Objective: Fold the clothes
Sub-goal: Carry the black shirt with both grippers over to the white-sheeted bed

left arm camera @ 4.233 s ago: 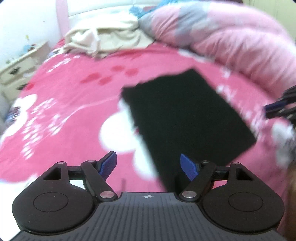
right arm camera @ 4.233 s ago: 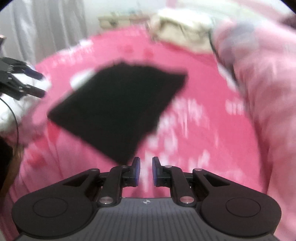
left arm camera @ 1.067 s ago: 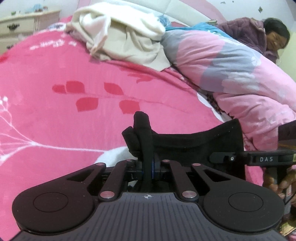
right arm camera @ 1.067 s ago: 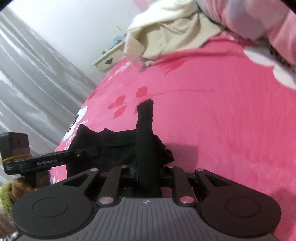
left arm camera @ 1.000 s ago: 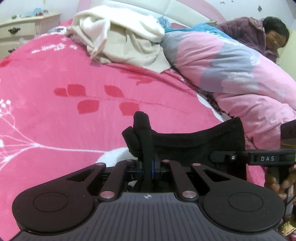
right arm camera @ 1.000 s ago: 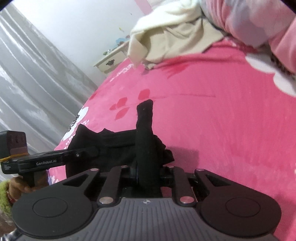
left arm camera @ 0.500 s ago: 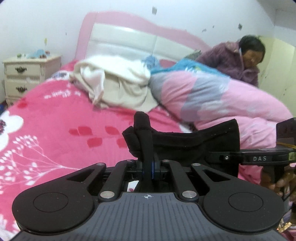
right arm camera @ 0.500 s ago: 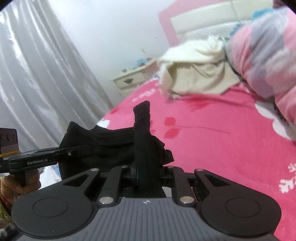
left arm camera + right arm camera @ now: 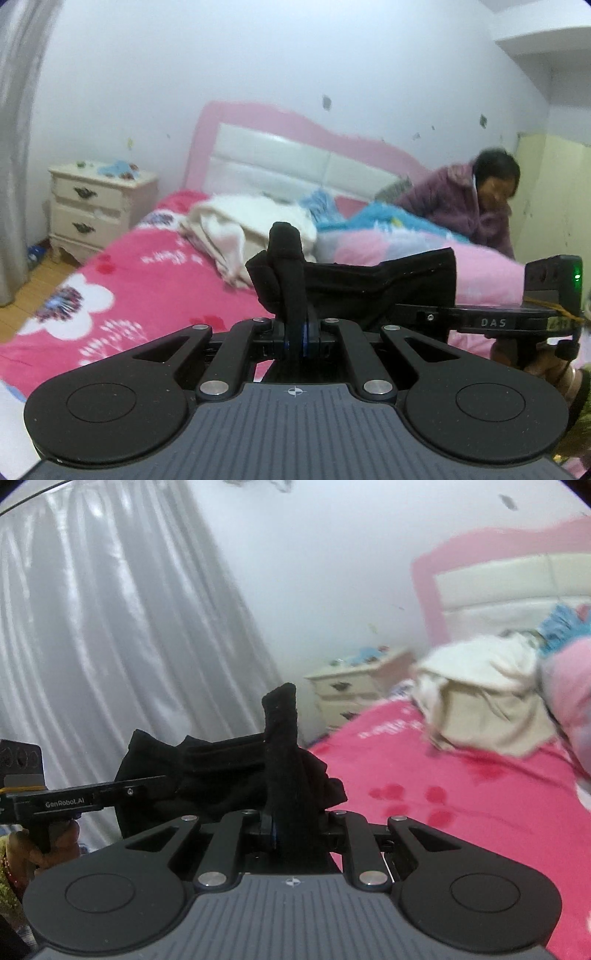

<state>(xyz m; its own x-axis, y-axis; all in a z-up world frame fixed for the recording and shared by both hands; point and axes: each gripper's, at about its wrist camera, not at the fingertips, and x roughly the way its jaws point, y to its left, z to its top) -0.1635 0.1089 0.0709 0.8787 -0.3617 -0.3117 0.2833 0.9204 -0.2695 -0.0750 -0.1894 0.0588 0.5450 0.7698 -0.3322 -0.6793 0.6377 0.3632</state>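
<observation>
In the left wrist view, the left gripper (image 9: 295, 338) sat at the bottom centre of the frame, its jaws clamped tight on a bunched end of the black garment (image 9: 373, 284), a tuft of which stood upright above the fingers. From there the cloth ran level toward the right of the frame, its long axis side to side, to the right gripper (image 9: 424, 317) entering from the right edge. In the right wrist view, the right gripper (image 9: 286, 825) at bottom centre had its jaws drawn in on the other bunched end of the black garment (image 9: 221, 768), which stretched leftward to the left gripper (image 9: 147, 784) at the left edge. The garment hung clear of the pink bedspread (image 9: 155, 280) behind it. Farther back lay a cream blanket (image 9: 243, 221) and a pink quilt (image 9: 480, 273), then the nightstand (image 9: 92, 199), the headboard (image 9: 280, 162) and a person (image 9: 465, 203) at the right.
</observation>
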